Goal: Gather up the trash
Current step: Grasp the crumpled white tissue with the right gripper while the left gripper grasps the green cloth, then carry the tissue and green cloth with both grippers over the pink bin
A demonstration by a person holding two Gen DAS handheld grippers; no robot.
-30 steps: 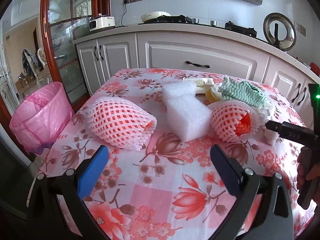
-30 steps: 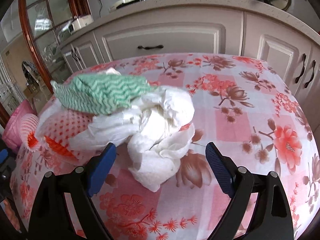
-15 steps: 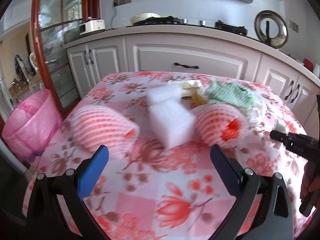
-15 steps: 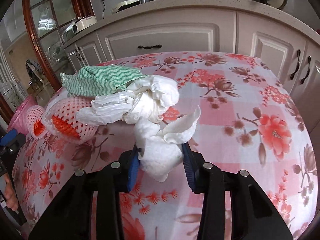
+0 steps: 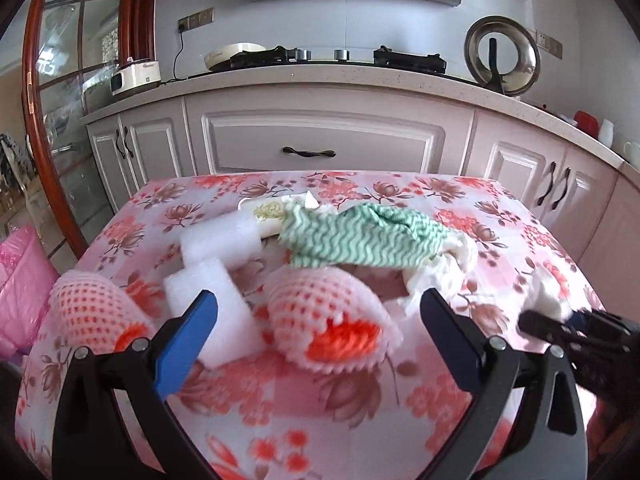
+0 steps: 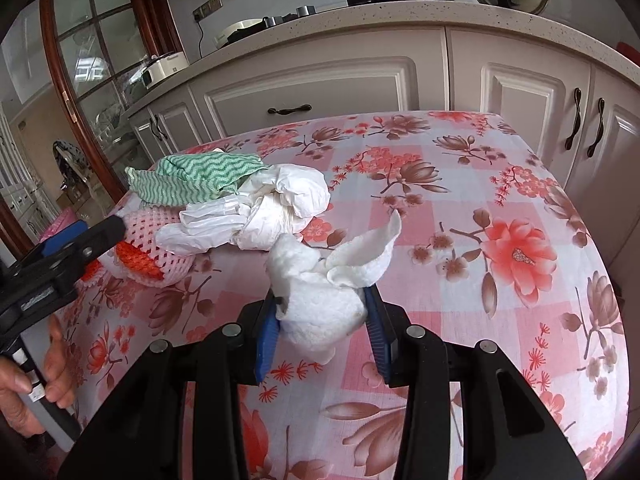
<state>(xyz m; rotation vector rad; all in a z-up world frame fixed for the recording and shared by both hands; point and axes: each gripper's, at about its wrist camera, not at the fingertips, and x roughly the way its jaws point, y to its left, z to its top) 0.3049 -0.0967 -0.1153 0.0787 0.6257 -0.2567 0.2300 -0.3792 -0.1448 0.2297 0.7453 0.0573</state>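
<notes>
On floral tablecloth (image 6: 460,208): right gripper (image 6: 322,320), blue pads clamped on crumpled white paper towel (image 6: 320,300), wad raised just clear of cloth. Left gripper (image 5: 316,316), fingers spread wide, nothing between them, above table. Beside towel: white plastic bag (image 6: 260,212), green zigzag cloth (image 6: 196,178), two pink foam fruit nets (image 5: 320,312), white foam blocks (image 5: 216,280). Pink-lined bin (image 5: 20,280) off table's left edge.

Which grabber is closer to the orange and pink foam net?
Left. The left gripper hovers open right over the foam net, while the right gripper, shut on a paper towel wad, sits off to its side.
</notes>
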